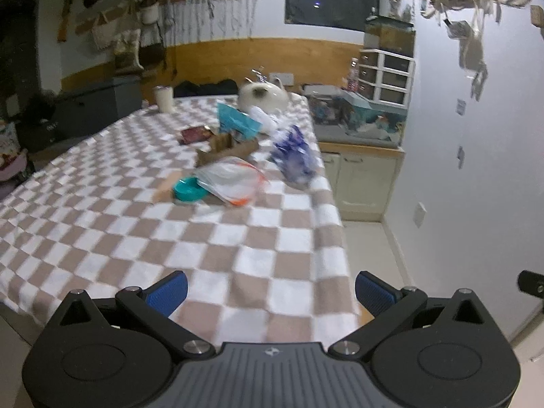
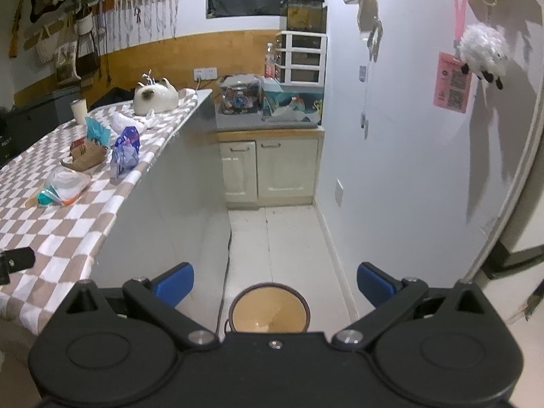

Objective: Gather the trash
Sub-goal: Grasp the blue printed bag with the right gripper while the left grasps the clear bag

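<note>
Trash lies on the checkered table [image 1: 136, 224]: a clear plastic bag with orange trim [image 1: 231, 178], a teal lid [image 1: 188, 189], a blue-and-white wrapper [image 1: 294, 154], torn brown cardboard [image 1: 226, 149], a teal packet [image 1: 236, 120] and a dark red packet [image 1: 195, 133]. My left gripper [image 1: 271, 294] is open and empty over the table's near edge, well short of the trash. My right gripper [image 2: 275, 285] is open and empty above the floor beside the table, over a round tan bin [image 2: 270, 311]. The same trash shows in the right wrist view, with the clear bag [image 2: 66, 185] at left.
A white cat-shaped pot [image 1: 263, 95] and a cream cup [image 1: 164, 98] stand at the table's far end. A cabinet [image 2: 268, 166] with a tank and drawers stands against the far wall. A cable [image 2: 227, 272] runs along the floor. The wall is close on the right.
</note>
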### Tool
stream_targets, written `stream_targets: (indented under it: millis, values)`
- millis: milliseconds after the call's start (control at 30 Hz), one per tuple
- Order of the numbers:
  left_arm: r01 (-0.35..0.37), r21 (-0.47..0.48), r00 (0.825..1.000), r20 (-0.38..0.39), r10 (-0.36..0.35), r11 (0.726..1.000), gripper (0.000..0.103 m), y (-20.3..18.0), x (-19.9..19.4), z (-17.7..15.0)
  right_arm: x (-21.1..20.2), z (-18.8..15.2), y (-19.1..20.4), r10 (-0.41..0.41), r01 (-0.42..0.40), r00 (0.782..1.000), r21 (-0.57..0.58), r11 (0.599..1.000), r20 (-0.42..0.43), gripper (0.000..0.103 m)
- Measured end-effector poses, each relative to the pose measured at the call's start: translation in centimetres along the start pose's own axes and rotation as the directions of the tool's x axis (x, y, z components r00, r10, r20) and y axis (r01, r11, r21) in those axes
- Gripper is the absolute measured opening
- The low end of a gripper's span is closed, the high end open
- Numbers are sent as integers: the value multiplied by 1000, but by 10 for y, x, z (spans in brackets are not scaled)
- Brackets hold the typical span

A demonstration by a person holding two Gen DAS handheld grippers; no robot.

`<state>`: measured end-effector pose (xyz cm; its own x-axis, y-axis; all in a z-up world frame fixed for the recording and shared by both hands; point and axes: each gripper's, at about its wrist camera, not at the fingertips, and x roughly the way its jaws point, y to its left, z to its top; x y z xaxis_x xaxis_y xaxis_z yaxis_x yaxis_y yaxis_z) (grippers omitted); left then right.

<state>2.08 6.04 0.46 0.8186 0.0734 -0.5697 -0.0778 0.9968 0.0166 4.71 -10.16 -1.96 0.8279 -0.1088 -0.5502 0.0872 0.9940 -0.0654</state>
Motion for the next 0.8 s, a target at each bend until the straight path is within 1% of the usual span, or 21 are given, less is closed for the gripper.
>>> stream_targets:
  millis: [133,267,367,467,533,633,700,800]
  values:
    - [-28,-28,1000,4,28,999,103,20,8,5,10,9,12,31,-30,998,-18,999,52,103]
    - [-48,-52,999,14,49,997,103,42,16,10,21,19,28,102,-98,989,-44,994,104,103]
    - [-76,-62,997,11,77,995,103,59,24,15,30,28,43,177,-167,974,-80,983,144,103]
    - [-104,-83,995,2,104,991,103,77,32,21,41,37,61,270,-249,945,-131,960,183,103]
    - [-104,-106,995,-12,103,989,103,90,37,25,49,45,72,313,-288,929,-145,947,198,103]
    - [-103,-148,995,-28,100,984,103,105,45,30,65,59,90,338,-304,911,-167,938,238,103]
    - [-112,-148,993,-37,108,983,103,111,51,32,79,71,104,343,-305,903,-176,936,258,103]
    - [-122,-141,992,-43,117,983,103,113,58,35,105,87,122,346,-306,900,-183,934,266,103]
